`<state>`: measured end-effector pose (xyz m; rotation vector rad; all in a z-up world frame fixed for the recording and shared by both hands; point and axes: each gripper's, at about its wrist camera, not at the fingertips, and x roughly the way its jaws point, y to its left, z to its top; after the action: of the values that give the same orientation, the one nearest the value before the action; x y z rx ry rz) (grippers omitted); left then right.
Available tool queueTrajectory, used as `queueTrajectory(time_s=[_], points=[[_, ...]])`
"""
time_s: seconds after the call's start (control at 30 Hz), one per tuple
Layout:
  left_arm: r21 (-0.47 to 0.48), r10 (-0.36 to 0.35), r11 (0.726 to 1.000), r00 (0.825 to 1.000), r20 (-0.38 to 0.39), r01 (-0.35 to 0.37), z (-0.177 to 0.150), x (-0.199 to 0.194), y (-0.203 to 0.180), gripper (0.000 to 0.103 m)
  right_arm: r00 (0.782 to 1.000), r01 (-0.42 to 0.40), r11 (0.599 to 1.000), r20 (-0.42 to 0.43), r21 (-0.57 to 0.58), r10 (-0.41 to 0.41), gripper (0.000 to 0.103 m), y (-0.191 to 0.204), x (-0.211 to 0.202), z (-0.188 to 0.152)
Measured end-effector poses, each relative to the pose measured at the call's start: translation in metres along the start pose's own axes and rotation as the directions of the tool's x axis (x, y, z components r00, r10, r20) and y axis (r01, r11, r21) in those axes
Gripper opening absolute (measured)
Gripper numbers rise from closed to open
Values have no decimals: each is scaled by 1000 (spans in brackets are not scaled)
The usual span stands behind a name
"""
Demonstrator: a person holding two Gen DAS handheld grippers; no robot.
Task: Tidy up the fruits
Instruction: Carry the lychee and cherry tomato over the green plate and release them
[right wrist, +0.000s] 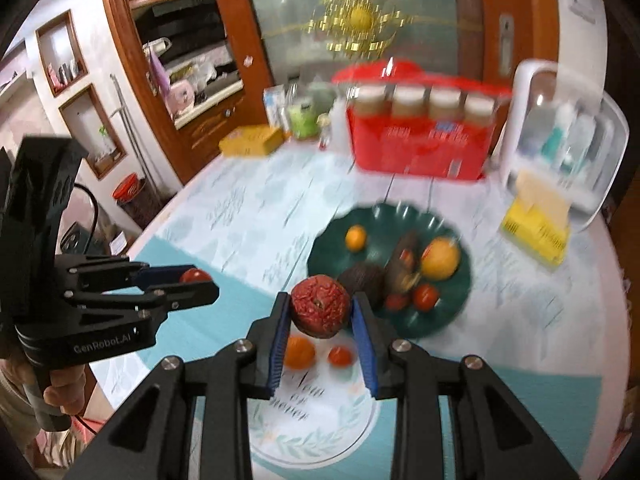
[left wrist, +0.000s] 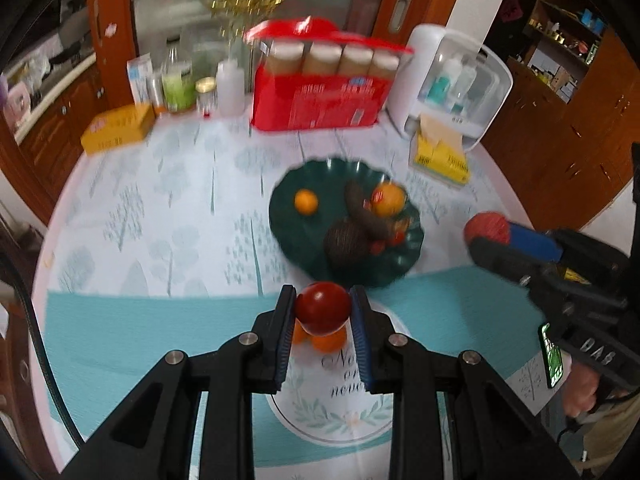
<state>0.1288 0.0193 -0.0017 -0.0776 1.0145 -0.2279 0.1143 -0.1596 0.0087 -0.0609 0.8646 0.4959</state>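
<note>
We see a table (left wrist: 160, 200) under a pale tree-print cloth, its far clutter smeared by motion blur. On it sits a dark green scalloped plate (left wrist: 288, 220) holding oranges, dark fruits and small red ones whose kinds we cannot make out. The left gripper (left wrist: 323, 312) clamps a smooth, glossy red fruit (left wrist: 322, 306), partly hiding an orange (left wrist: 329, 342) on the cloth below. The right gripper (right wrist: 321, 314) clamps a wrinkled red fruit (right wrist: 320, 310) above the plate's near edge.
</note>
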Motion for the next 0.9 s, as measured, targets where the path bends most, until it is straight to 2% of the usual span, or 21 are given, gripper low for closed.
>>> queueTrajectory(time_s=[0.23,0.43,0.57,0.7,0.9], points=[[48,62,997,993,102,-67,62,-30,-13,25,992,52,998,114,-32,-48,31,-11,-37,69],[56,99,993,987,125,-106,99,-19,-17,25,985,111,994,131,4,-110,31,-31,-25,116],[36,89,995,993,73,-92,107,17,-11,25,988,125,991,83,39,-128,31,-48,9,125],[9,64,998,998,-8,-64,104,66,-2,25,992,128,990,4,59,-128,31,-59,52,117],[-16,45,999,991,-129,-47,93,139,10,25,985,127,989,-126,79,-117,31,-72,120,94]])
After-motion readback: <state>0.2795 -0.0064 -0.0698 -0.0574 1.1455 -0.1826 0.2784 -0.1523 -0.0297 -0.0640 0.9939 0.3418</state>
